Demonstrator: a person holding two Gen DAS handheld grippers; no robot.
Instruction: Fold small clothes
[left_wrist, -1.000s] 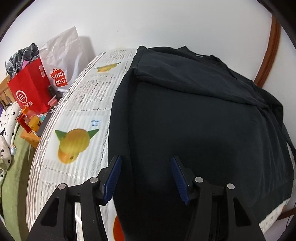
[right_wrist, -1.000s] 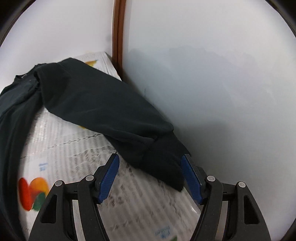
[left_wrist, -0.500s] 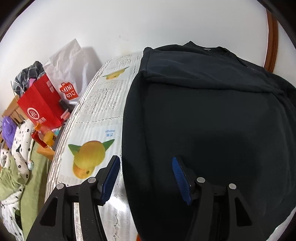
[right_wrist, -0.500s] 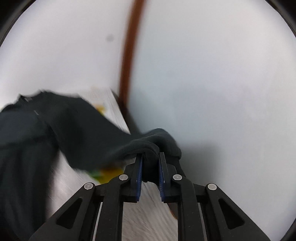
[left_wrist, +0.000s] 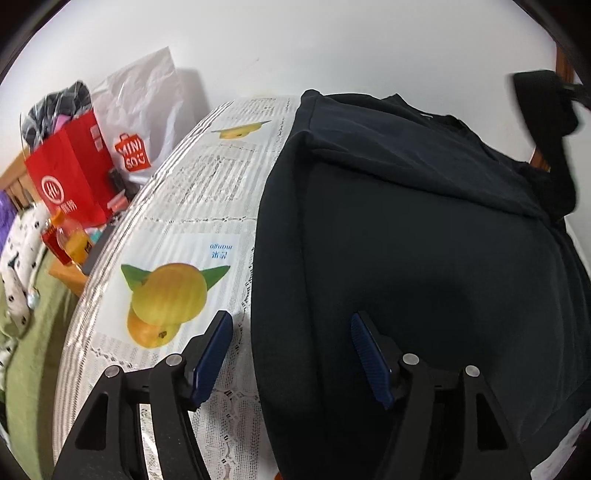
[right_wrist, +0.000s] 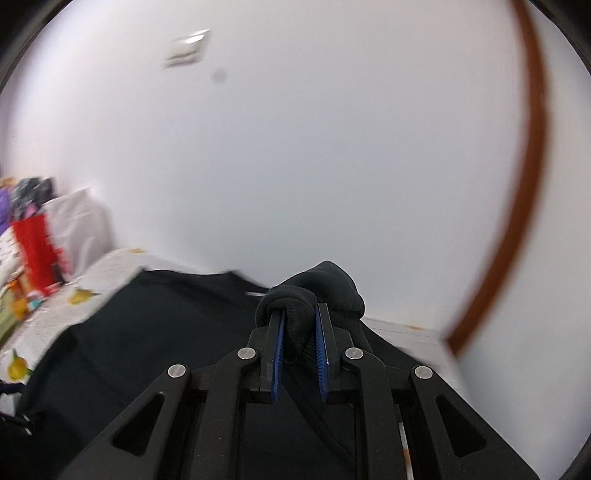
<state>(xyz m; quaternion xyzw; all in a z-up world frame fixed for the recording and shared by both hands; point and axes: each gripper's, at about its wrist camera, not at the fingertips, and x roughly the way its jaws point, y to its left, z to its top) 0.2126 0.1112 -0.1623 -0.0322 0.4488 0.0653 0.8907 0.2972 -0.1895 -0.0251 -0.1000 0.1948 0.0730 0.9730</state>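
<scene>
Left wrist view looks down on a black long-sleeved sweatshirt (left_wrist: 424, 266) spread flat over a table covered in a white cloth printed with text and yellow fruit (left_wrist: 184, 236). The garment fills the right part of the table, its left side edge running down the cloth just inside the left gripper (left_wrist: 291, 354). That gripper's jaws stand apart and have just been opening wider; the left blue pad hangs over bare cloth, the right over the sweatshirt's body, and the fabric edge lies between them with neither pad pressing on it. Beyond the table's left edge stand a red paper bag (left_wrist: 70, 177) and a white paper bag with a red logo (left_wrist: 144, 110).

From the right wrist view, the right gripper (right_wrist: 299, 332) is clamped on the sweatshirt's ribbed black cuff (right_wrist: 314, 291), which bunches up over the fingertips. The sleeve is lifted off the table, above the garment's far right corner.
</scene>
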